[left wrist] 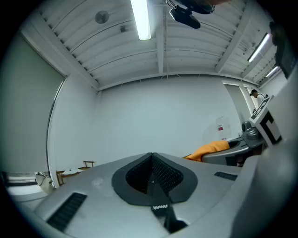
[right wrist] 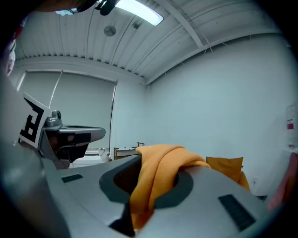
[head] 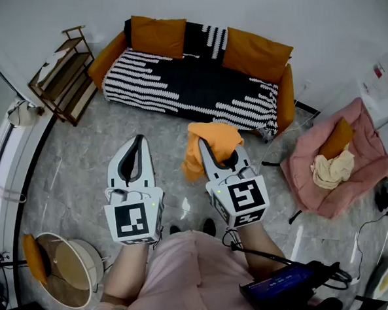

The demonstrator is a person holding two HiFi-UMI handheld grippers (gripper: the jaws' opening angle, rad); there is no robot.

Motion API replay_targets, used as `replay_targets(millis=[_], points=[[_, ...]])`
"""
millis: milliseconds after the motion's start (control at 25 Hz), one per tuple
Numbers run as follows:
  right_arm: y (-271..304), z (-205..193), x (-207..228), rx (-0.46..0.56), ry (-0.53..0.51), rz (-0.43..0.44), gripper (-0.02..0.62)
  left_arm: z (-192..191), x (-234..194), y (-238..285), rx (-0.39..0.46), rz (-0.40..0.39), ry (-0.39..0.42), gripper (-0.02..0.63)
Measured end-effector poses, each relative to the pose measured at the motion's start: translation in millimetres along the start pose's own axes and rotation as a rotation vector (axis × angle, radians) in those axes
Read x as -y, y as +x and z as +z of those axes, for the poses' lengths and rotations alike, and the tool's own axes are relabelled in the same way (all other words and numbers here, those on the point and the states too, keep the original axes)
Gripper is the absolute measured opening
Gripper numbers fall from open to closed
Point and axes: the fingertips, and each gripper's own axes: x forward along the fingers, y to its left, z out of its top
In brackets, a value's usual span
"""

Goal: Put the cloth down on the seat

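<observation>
A grey marbled floor point(head: 76, 154) runs to a sofa point(head: 185, 85) at the far wall, its seat covered in black and white stripes, with orange cushions along the back. The right claw point(head: 213, 155) pinches the orange cloth point(head: 211, 138). The cloth drapes over the jaw tips and hangs down on the claw's left, on the near side of the sofa and not touching it. The left claw point(head: 139, 144) is beside it with its jaws pressed together on nothing. A pink chair point(head: 368, 152) at the right holds a cream cloth point(head: 331, 169).
</observation>
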Motion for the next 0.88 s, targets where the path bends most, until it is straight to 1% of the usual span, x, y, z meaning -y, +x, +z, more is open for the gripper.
replay_targets(millis=[240,520,720,880], points=[[4.4,1.8,-5.2,-0.001,-0.015,-0.014,0.061,-4.8,-5.0,-3.6,0.007,-0.018,-0.032,0.011],[15.8,5.1,-20.3,0.012,-0.011,-0.042,0.060,-10.6,-32.1,-11.5,0.011,-0.028,-0.029,0.011],[25.6,4.1,-24.9,0.001,0.002,-0.064,0.061,-19.4,-51.1,-11.5,0.002,-0.027,-0.037,0.011],[38.5,1.0,-18.8,-0.017,0.007,-0.061,0.061,-30.0,-53.9,0.3,-0.025,-0.028,-0.039,0.011]])
